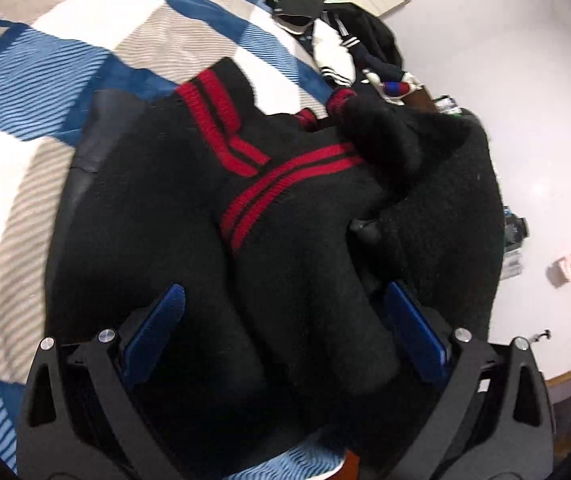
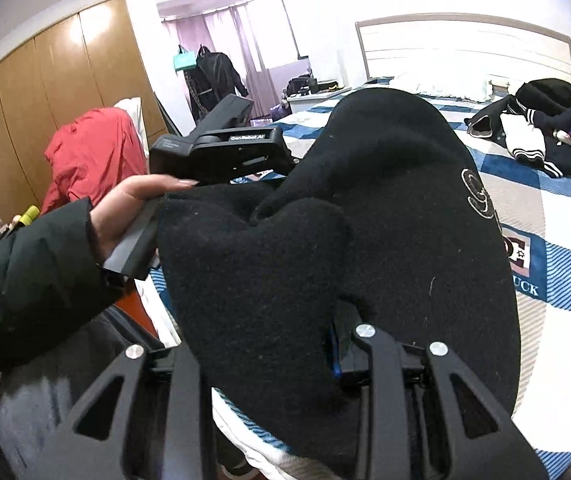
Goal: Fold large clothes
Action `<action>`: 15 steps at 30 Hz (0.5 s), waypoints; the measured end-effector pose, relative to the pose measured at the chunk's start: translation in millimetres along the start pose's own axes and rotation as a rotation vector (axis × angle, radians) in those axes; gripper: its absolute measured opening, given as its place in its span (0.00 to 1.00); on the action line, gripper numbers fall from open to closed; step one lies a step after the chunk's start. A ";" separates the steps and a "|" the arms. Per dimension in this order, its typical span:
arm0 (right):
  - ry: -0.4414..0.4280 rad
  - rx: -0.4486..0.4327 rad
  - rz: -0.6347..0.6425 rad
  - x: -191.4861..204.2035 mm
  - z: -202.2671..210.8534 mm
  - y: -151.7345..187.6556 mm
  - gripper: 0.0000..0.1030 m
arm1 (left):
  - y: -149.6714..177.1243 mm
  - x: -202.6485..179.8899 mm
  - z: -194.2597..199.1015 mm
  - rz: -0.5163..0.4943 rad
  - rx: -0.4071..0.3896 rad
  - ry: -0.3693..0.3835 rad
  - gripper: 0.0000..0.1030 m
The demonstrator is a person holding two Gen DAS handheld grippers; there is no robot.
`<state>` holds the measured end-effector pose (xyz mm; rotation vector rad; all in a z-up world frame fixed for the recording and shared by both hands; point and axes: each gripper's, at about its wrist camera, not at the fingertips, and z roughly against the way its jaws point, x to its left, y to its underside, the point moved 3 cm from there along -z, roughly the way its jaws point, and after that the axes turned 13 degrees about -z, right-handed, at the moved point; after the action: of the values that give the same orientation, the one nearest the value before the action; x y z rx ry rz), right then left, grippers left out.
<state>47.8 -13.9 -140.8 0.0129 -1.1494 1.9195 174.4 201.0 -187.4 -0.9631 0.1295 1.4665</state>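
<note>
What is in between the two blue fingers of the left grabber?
Between the left gripper's blue fingers sits a thick bunch of the black sweater with red stripes. The left wrist view shows it.

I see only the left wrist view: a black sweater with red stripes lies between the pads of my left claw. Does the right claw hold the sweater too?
Observer: Yes. In the right wrist view the right claw is closed on a thick bunch of the black sweater.
Operator: Is there any mark on that side of the cloth?
Observer: A small white embroidered emblem shows near its right edge.
Operator: What else is in the room there?
Observer: A red jacket is heaped in front of the wooden wardrobe doors.
</note>
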 end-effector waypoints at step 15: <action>0.102 -0.015 0.133 52.9 -14.9 -18.8 0.34 | -16.7 -23.5 52.2 -0.111 -0.120 -0.105 0.18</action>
<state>33.9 35.8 -114.2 -0.1721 -1.1204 2.0033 160.4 217.7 -131.9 -0.9721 -0.0881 1.4307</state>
